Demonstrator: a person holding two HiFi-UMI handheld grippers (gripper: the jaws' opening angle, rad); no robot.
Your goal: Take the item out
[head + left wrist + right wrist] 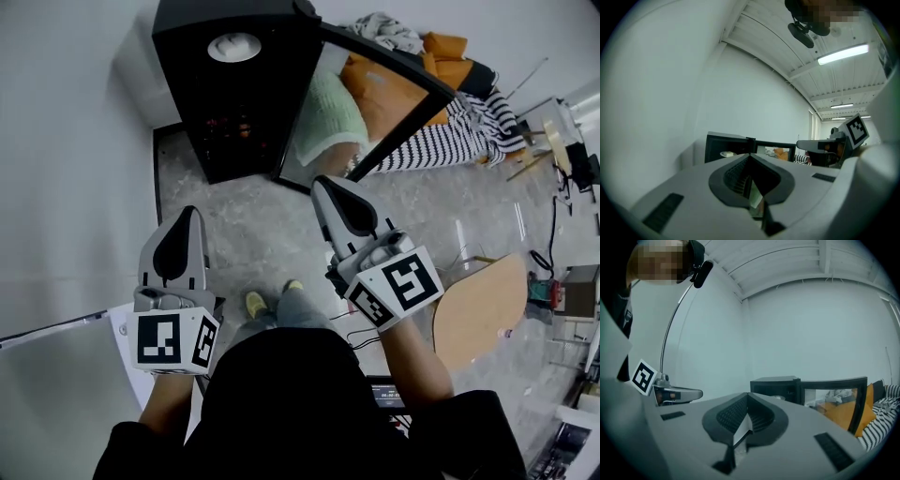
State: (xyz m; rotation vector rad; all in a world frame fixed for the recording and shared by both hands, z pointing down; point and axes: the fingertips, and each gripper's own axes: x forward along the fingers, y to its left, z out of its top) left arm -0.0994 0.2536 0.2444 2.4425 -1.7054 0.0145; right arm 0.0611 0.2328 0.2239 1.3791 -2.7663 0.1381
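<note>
From the head view, I hold both tongs out level in front of me. My left gripper and my right gripper are both clenched and carry nothing. Far ahead stands the black cabinet, its glass door swung open to the right. A white dish sits inside it, in the upper part, well apart from both tongs. To the right of the door lie an orange cushion and striped cloth.

In the left gripper view, my left gripper has its jaws pressed together, empty. The cabinet is beyond them, and the dish is pale in its dark opening.

In the right gripper view, my right gripper is likewise clamped on nothing, with the cabinet and its door far off.
</note>
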